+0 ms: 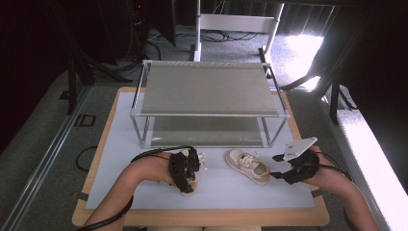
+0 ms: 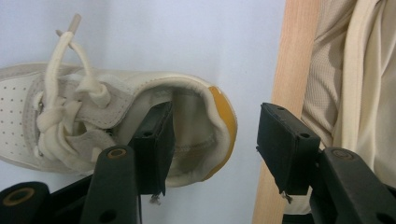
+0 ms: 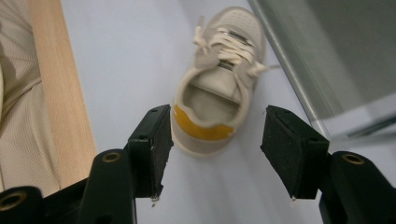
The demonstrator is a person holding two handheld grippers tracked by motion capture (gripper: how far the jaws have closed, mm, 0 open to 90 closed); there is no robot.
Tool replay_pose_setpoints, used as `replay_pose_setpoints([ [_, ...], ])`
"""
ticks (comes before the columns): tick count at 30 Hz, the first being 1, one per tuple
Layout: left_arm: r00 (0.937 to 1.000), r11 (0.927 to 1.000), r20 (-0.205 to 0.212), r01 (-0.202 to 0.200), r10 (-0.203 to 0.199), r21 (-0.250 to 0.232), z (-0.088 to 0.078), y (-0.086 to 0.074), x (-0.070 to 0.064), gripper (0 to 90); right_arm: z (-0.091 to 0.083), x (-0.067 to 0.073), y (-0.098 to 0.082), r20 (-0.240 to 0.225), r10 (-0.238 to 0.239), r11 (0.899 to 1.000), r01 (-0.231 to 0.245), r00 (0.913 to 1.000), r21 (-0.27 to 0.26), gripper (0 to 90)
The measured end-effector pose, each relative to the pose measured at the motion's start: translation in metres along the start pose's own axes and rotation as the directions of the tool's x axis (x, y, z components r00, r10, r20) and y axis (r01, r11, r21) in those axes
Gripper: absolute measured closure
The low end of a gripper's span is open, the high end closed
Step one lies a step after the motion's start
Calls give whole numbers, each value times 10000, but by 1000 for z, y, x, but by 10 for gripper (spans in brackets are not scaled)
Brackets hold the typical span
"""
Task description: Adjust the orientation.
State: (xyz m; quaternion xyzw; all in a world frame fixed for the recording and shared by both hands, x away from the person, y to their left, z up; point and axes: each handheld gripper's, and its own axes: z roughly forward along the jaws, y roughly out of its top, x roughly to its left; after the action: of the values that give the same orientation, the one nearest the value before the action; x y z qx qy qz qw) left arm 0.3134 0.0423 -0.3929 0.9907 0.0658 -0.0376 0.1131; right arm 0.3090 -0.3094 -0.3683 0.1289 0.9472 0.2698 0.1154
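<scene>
Left gripper view: fingers (image 2: 154, 144) straddle shoe (image 2: 93, 121) heel.

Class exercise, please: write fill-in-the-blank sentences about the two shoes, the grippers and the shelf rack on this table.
1. The heel tab of the right shoe is coloured ____.
2. The left gripper has one jaw inside the left shoe, and the other jaw stands ____ it.
3. The metal rack has ____ shelves.
4. The right gripper holds ____.

Missing words: yellow; outside; two; nothing
</scene>
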Motion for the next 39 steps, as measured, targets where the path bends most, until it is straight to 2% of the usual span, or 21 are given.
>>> replay_pose_setpoints([
  [3, 10000, 10000, -21, 33, -33, -18, 0, 0, 0, 459, 5, 3, 9, -153, -335, 9988, 340, 9993, 355, 436],
  [5, 10000, 10000, -14, 24, -24, -12, 0, 0, 0, 459, 8, 4, 15, -419, -493, 9963, 521, 9979, 689, 446],
  [8, 10000, 10000, 6, 46, -46, 20, 1, 1, 0, 459, 14, 6, 24, -706, -859, 9888, 937, 9938, 1160, 447],
  [11, 10000, 10000, 38, 7, -7, 78, 2, 1, 0, 459, 20, 7, 32, -796, -1188, 9780, 1305, 9897, 1630, 461],
  [17, 10000, 10000, 55, -7, 6, 76, 3, 1, 0, 459, 34, 6, 42, -1193, -1633, 9494, 1888, 9793, 2508, 503],
  [19, 10000, 10000, 88, -3, 2, 67, 3, 1, 0, 459, 38, 6, 42, -1344, -1723, 9383, 2042, 9758, 2791, 512],
  [20, 10000, 10000, 82, -11, 11, 68, 3, 1, 1, 459, 41, 7, 42, -1480, -1792, 9295, 2167, 9726, 2986, 522],
  [24, 10000, 10000, 97, 15, -16, 83, 4, 1, 1, 459, 50, 9, 40, -1801, -2010, 9153, 2502, 9629, 3157, 594],
  [28, 9999, 10000, 123, -15, 14, 92, 5, 2, 1, 459, 57, 9, 42, -1822, -2124, 9045, 2637, 9601, 3352, 706],
  [30, 9999, 10000, 127, -19, 18, 95, 5, 2, 1, 459, 61, 8, 43, -1905, -2126, 8995, 2681, 9584, 3450, 731],
  [33, 9999, 10000, 114, -16, 15, 90, 5, 2, 2, 459, 68, 9, 45, -2079, -2171, 8854, 2821, 9537, 3695, 752],
  [35, 9999, 10000, 108, -22, 21, 95, 5, 2, 2, 459, 69, 9, 46, -2186, -2061, 8831, 2775, 9538, 3783, 782],
  [37, 9999, 9999, 111, -32, 31, 99, 5, 3, 2, 459, 69, 9, 49, -2468, -1882, 8856, 2729, 9506, 3758, 811],
  [39, 9999, 9999, 103, -37, 36, 107, 5, 3, 2, 459, 70, 12, 52, -2430, -1767, 8779, 2644, 9538, 3993, 817],
])
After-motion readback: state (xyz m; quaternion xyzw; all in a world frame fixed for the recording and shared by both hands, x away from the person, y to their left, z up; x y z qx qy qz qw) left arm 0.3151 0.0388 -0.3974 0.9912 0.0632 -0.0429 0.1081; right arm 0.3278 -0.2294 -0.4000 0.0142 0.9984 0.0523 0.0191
